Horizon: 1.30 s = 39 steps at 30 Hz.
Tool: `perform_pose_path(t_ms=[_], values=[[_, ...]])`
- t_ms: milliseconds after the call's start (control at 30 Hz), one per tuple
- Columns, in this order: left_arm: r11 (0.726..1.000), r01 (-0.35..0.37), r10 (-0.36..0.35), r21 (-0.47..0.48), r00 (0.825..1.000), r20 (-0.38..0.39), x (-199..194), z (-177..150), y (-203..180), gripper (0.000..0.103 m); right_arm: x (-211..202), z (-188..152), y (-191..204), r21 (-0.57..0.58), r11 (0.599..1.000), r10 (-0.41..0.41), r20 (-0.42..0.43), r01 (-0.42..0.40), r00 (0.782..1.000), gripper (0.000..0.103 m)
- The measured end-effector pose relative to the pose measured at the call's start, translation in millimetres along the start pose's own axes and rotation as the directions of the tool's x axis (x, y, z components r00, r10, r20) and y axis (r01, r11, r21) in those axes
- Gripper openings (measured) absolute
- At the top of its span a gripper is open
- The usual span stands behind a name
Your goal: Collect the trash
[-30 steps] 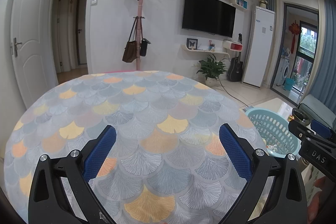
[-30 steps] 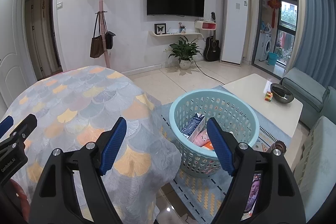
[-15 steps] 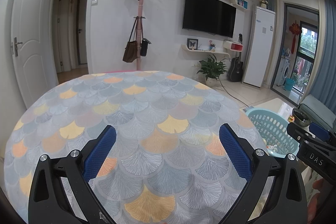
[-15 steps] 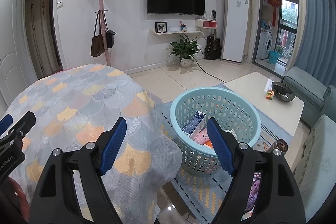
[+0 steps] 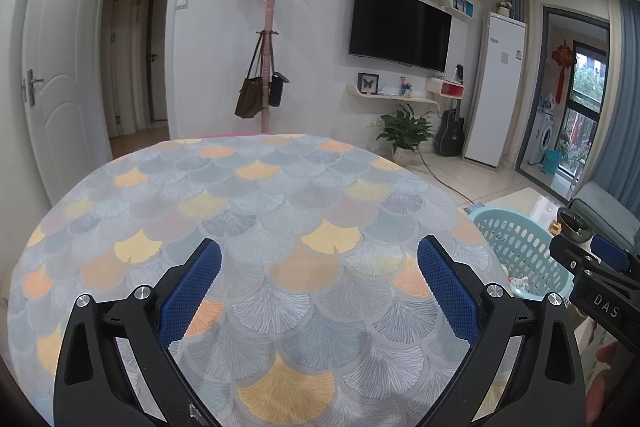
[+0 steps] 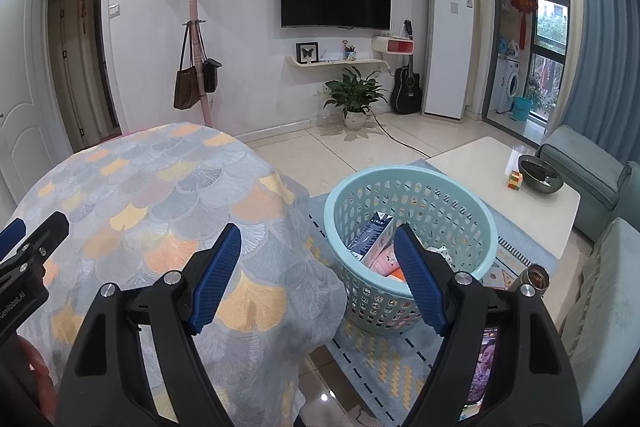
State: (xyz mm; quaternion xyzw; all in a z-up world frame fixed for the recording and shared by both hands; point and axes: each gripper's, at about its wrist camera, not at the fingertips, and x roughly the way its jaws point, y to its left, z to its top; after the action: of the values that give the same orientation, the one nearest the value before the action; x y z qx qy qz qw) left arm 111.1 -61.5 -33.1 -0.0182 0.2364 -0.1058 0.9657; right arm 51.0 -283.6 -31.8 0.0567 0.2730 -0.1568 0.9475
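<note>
A light blue plastic basket (image 6: 440, 187) stands on the floor rug right of the round table (image 6: 140, 187). It holds trash: a dark blue and white carton (image 6: 370, 237), a pink packet (image 6: 382, 259) and an orange piece. My right gripper (image 6: 318, 249) is open and empty, hovering between the table edge and the basket. My left gripper (image 5: 320, 267) is open and empty above the table (image 5: 280, 207). The basket also shows in the left wrist view (image 5: 520, 247). No trash shows on the tablecloth.
A white coffee table (image 6: 500, 171) with a dark bowl (image 6: 540, 173) and a cube stands behind the basket. A grey sofa (image 6: 600, 287) is at the right. A pink coat stand (image 5: 266, 67) with bags stands behind the table. A potted plant (image 6: 354, 99) sits by the wall.
The right gripper has shifted slightly, so the basket sits a little higher and farther right in its view. The left gripper has hardly moved. Both stay open.
</note>
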Motion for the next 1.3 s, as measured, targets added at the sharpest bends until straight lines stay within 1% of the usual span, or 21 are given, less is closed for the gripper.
perform_pose_path(t_ms=[567,667,800,900,1100,1300], values=[[1.0,0.002,-0.002,0.002,1.0,0.0,-0.6,-0.1,-0.3,0.095,-0.8,0.8,0.5,0.002,1.0,-0.002,-0.003,0.002,1.0,0.075],[1.0,0.001,-0.001,0.009,1.0,-0.01,-1.4,2.2,-1.1,0.095,-1.5,2.0,0.9,0.002,1.0,-0.007,-0.003,0.007,1.0,0.078],[0.999,-0.017,0.017,0.028,1.0,-0.024,-1.3,7.0,-4.7,0.095,-1.8,3.5,1.9,-0.005,1.0,-0.015,-0.002,0.015,1.0,0.078],[0.999,-0.012,0.013,0.032,0.999,-0.043,-4.0,8.7,-8.2,0.095,-1.8,4.6,2.9,-0.004,1.0,-0.018,0.0,0.018,1.0,0.078],[0.997,-0.041,0.044,0.061,0.998,-0.043,-12.7,12.8,-15.0,0.095,-1.5,5.7,7.5,-0.007,1.0,-0.008,-0.001,0.008,1.0,0.079],[0.995,-0.067,0.07,0.079,0.997,-0.038,-20.8,16.4,-13.4,0.095,-3.8,7.8,14.3,-0.005,1.0,0.017,0.001,-0.017,1.0,0.079]])
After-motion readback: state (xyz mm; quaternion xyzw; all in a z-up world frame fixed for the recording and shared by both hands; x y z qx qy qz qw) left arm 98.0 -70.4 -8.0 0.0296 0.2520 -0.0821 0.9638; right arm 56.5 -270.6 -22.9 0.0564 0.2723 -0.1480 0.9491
